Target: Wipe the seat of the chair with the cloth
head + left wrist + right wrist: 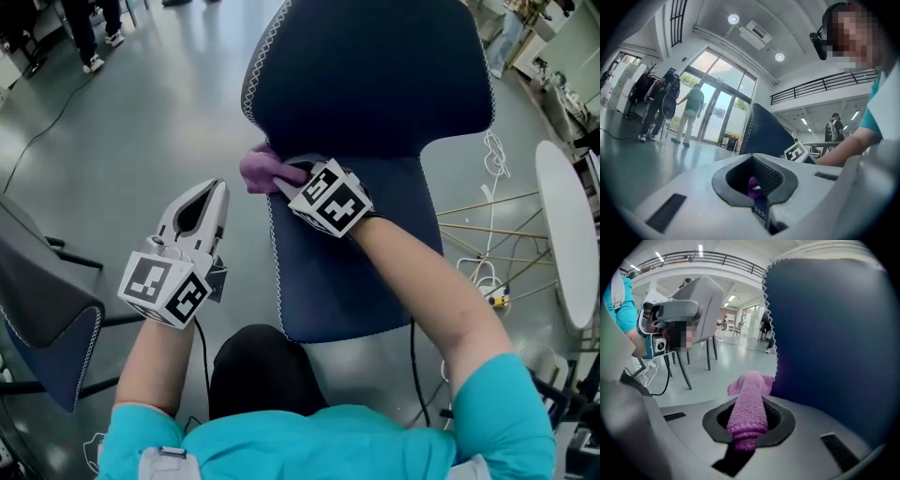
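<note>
Two roles: right gripper (292,183) clamps cloth (262,170) against seat's (347,281) rear corner for wiping; left gripper (217,193), jaws together and empty, hangs clear beside it.

A smooth grey floor (169,112) is shining under the light. Tall glass doors (712,117) are letting daylight in, and some people (693,112) are standing before them. Round lamps (733,19) are glowing in the white ceiling, and a dark railing (825,84) is running along an upper gallery. A grey chair (701,301) is standing apart. A white round table (567,234) is standing at the right, with white cables (494,161) lying near it.
</note>
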Action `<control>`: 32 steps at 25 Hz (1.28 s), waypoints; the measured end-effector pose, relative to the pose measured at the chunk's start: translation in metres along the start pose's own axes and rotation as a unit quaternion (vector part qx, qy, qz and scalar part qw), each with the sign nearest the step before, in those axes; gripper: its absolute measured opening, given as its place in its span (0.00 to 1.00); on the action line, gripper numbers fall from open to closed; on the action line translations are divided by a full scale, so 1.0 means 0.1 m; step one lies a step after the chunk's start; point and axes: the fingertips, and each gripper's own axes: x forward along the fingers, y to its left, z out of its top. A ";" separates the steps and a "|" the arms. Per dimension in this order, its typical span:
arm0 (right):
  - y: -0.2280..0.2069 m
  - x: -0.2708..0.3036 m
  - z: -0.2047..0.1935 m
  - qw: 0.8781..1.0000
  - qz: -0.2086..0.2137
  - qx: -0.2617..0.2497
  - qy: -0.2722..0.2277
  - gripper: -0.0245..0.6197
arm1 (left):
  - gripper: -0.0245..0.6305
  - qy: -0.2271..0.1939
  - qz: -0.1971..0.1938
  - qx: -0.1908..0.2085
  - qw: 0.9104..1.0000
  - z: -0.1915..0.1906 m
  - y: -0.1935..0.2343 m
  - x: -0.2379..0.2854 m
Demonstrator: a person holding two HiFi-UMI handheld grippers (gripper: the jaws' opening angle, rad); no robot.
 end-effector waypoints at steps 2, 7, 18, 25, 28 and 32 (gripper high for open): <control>-0.01 0.04 -0.06 1.000 -0.001 -0.003 0.013 0.11 | 0.04 -0.001 -0.001 -0.003 1.000 -0.02 0.02 -0.01; -0.06 0.06 -0.09 1.000 0.003 -0.002 0.023 0.11 | 0.04 0.003 -0.007 -0.007 1.000 -0.06 0.05 0.05; -0.19 -0.13 -0.32 1.000 0.001 0.021 0.019 0.11 | 0.04 -0.004 -0.030 -0.003 1.000 -0.02 -0.15 0.15; -0.35 -0.31 -0.52 0.999 -0.006 0.034 0.020 0.11 | 0.04 0.001 -0.047 0.001 0.999 -0.04 -0.32 0.27; -0.44 -0.38 -0.63 0.999 -0.013 0.041 0.025 0.11 | 0.04 0.000 -0.052 0.000 0.999 -0.04 -0.36 0.31; -0.58 -0.49 -0.79 0.998 -0.024 0.053 0.030 0.11 | 0.04 0.002 -0.059 -0.001 0.998 -0.02 -0.39 0.36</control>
